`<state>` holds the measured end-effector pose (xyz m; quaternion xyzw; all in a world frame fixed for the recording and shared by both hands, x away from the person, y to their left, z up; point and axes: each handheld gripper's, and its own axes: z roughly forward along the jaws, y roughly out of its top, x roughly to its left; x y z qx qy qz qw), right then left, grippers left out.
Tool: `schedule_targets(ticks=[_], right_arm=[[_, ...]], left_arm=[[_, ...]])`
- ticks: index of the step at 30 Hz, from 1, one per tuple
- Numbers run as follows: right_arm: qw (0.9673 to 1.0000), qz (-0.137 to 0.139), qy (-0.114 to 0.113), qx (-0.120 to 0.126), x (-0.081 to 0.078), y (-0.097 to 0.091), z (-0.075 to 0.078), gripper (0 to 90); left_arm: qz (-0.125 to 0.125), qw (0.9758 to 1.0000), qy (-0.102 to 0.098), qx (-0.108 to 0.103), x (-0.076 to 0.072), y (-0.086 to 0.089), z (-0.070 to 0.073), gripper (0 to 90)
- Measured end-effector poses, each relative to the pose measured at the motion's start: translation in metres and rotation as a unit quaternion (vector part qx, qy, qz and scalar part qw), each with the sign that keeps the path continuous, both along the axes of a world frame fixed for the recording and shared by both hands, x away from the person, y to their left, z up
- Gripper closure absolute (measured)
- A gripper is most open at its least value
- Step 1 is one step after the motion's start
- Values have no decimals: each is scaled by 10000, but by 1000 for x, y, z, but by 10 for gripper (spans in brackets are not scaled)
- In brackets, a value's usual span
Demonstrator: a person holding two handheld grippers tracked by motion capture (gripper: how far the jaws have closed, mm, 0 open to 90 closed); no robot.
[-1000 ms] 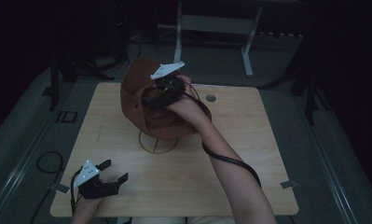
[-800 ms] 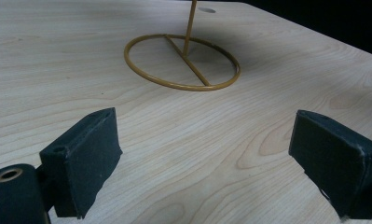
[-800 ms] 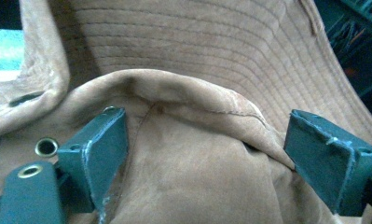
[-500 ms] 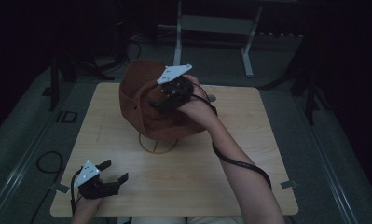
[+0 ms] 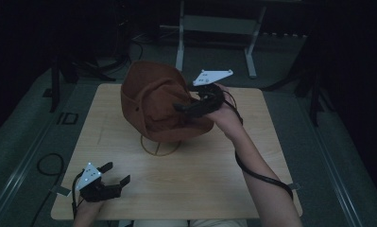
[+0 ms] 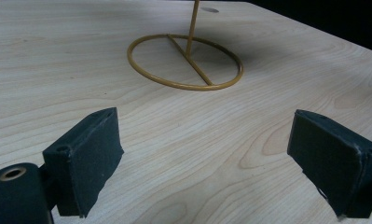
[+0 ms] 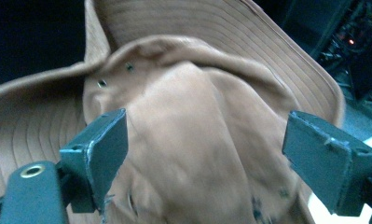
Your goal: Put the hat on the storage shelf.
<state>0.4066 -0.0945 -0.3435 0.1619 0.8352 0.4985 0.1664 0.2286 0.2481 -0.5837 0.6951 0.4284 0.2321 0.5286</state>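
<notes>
Brown fabric hat [image 5: 160,101] perches on a wire stand [image 5: 160,145] at desk [image 5: 252,156] centre.
Soft, light, floppy; grip the stitched brim. Right claw [image 5: 182,112] spread wide at its 3 o'clock side; left claw [image 5: 115,174] wide, idle at 7 o'clock.

Two black grippers [image 5: 106,178] [image 5: 188,109], each topped by grey triangular plate with white dots, black cable trailing. Brass-ringed screw hole beside left jaw. Forearms unsleeved.
</notes>
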Motion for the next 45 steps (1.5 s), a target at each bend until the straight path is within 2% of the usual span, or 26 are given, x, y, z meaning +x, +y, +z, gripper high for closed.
schedule_targets(ticks=[1,3,4,5,6,8,9,10,11,17,19,20,22,28,34,37,39,40,44,45], right_arm=[[9999,-81,56,52,-1,-13,-4,142],[9999,-111,57,50,-2,-17,-6,142],[9998,-182,51,48,-3,-28,-10,142],[9998,-182,51,48,-3,-28,-10,142],[9997,-220,83,56,-5,-41,-15,142],[9996,-251,81,51,-5,-45,-17,141],[9995,-296,113,63,-8,-55,-24,142],[9995,-296,113,63,-8,-55,-24,142],[9993,-343,134,75,-11,-66,-31,142],[9982,-542,201,142,-17,-87,-47,142],[9972,-638,294,273,-21,-102,-58,142],[9972,-638,294,273,-21,-102,-58,142],[9967,-706,284,283,-25,-115,-66,142],[9946,-859,433,393,-35,-142,-88,143],[9934,-894,650,312,-46,-161,-120,143],[9931,-909,675,301,-53,-168,-138,143],[9934,-892,667,268,-56,-171,-144,142],[9938,-860,679,210,-61,-175,-155,142],[9929,-797,854,220,-70,-182,-176,142],[9929,-797,854,220,-70,-182,-176,142]], left_arm=[[-16,10000,-8,26,0,-1,0,103],[-13,10000,-2,38,0,-1,0,102],[-16,10000,-1,26,0,-1,0,103],[-16,10000,-1,26,0,-1,0,102],[-7,10000,10,29,0,0,0,102],[2,10000,-1,16,0,0,0,102],[-10,10000,3,21,0,-1,0,102],[-10,10000,3,21,0,-1,0,102],[-22,10000,3,27,0,-1,0,102],[-27,10000,3,25,0,-1,0,102],[-33,10000,7,32,0,-1,0,102],[-33,10000,7,32,0,-1,0,102],[-50,10000,18,33,0,-1,0,102],[-34,10000,14,38,0,-1,0,102],[-43,10000,20,56,0,-1,0,102],[-28,10000,13,49,0,-1,0,102],[-24,10000,12,48,0,-1,0,102],[-37,10000,27,51,0,-1,0,102],[-34,10000,24,73,0,-2,0,102],[-34,10000,24,73,0,-2,0,102]])
